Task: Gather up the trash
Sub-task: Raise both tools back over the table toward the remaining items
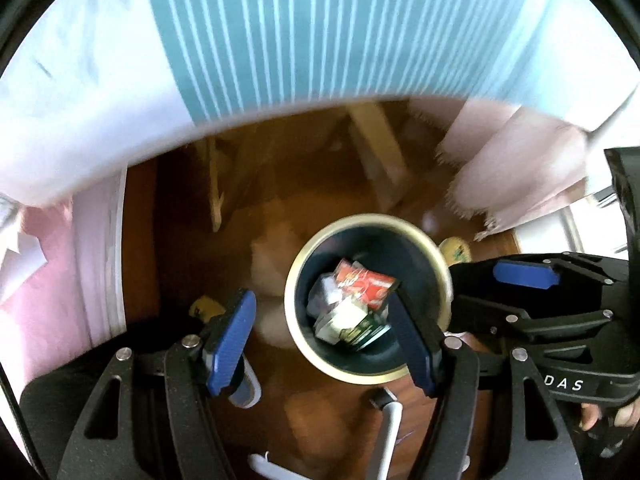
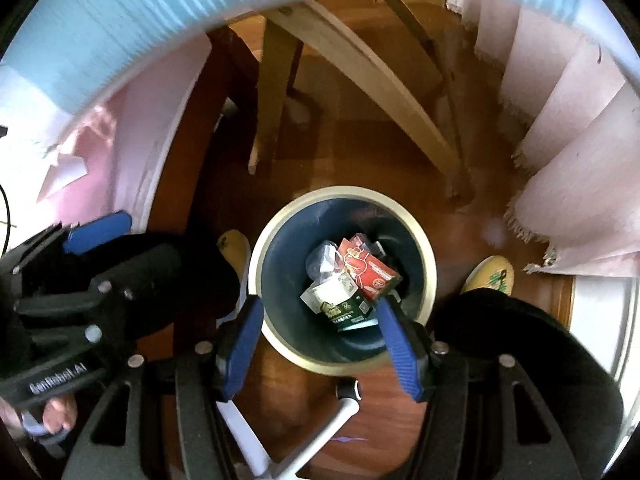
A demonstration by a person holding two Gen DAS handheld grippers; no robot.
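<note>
Both claws, left (image 1: 326,344) and right (image 2: 320,344), gape empty above the bin (image 2: 428,264); boxes (image 2: 370,270), seemingly crumpled, lie inside.

I am seeing both fisheye views smeared by motion blur, edges bending into black corners; daylight is washing out the striped cloth (image 1: 256,40) at top, while the floor (image 2: 400,412) is sitting dimmer.

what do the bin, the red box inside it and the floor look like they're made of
Bin: probably plastic, with a smooth dark blue inner wall and a pale cream rim; metal cannot be ruled out.
Red box: printed cardboard by its look, with flat faces, sharp folded edges and a slight gloss.
Floor: wood or wood-look laminate, reddish brown and polished enough to show soft reflections.
</note>
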